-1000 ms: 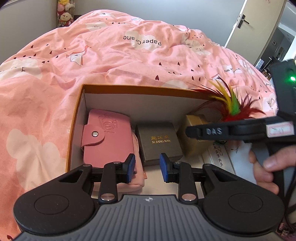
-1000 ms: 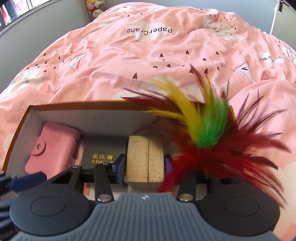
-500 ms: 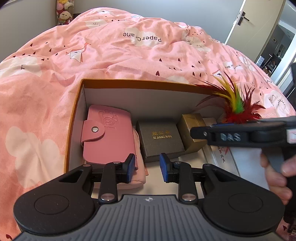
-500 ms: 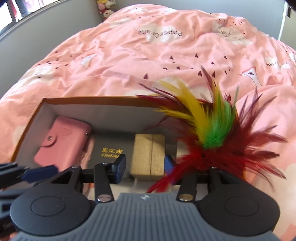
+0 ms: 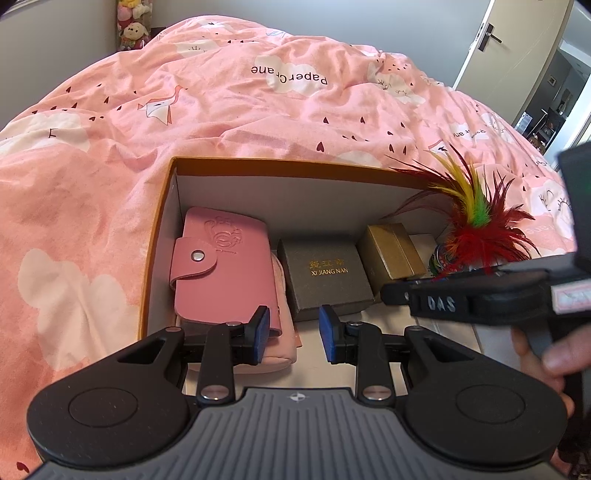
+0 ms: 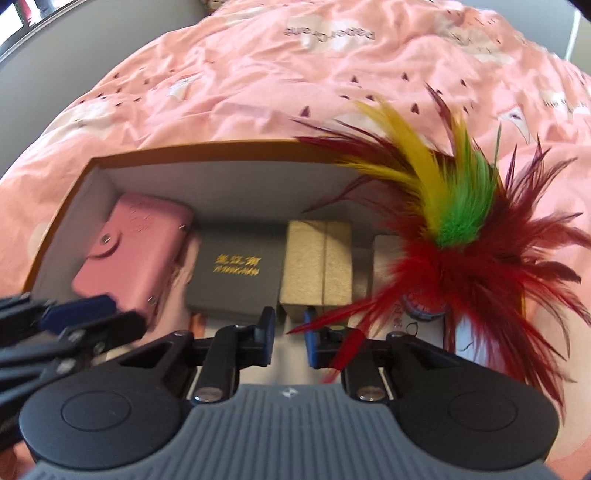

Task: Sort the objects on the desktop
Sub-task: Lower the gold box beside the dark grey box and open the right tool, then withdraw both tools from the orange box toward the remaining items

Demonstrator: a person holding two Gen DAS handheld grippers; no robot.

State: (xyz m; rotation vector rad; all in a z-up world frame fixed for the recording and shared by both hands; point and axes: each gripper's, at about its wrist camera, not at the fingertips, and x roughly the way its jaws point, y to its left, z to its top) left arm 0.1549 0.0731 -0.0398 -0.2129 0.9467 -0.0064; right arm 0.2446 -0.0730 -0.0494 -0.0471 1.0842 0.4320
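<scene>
An open cardboard box with an orange rim (image 5: 280,162) (image 6: 192,147) lies on the bed. Inside, left to right, are a pink snap wallet (image 5: 221,266) (image 6: 136,254), a dark grey box with gold lettering (image 5: 328,273) (image 6: 236,273), a gold box (image 5: 391,254) (image 6: 317,266) and a feather shuttlecock (image 5: 476,236) (image 6: 458,229). My left gripper (image 5: 295,332) hovers open over the box's near edge, nothing between its pads. My right gripper (image 6: 290,338) (image 5: 391,293) sits just short of the gold box, jaws closing on nothing. A red feather crosses its right finger.
The box rests on a rumpled pink duvet (image 5: 258,110) that surrounds it. A white item (image 6: 384,254) lies under the shuttlecock. A person's hand (image 5: 543,350) holds the right gripper's handle. Plush toys (image 5: 131,26) and a door (image 5: 517,44) stand far behind.
The right gripper let go of the gold box, drew back a little, and its jaws narrowed. The gold box now lies in the box. The left gripper kept still.
</scene>
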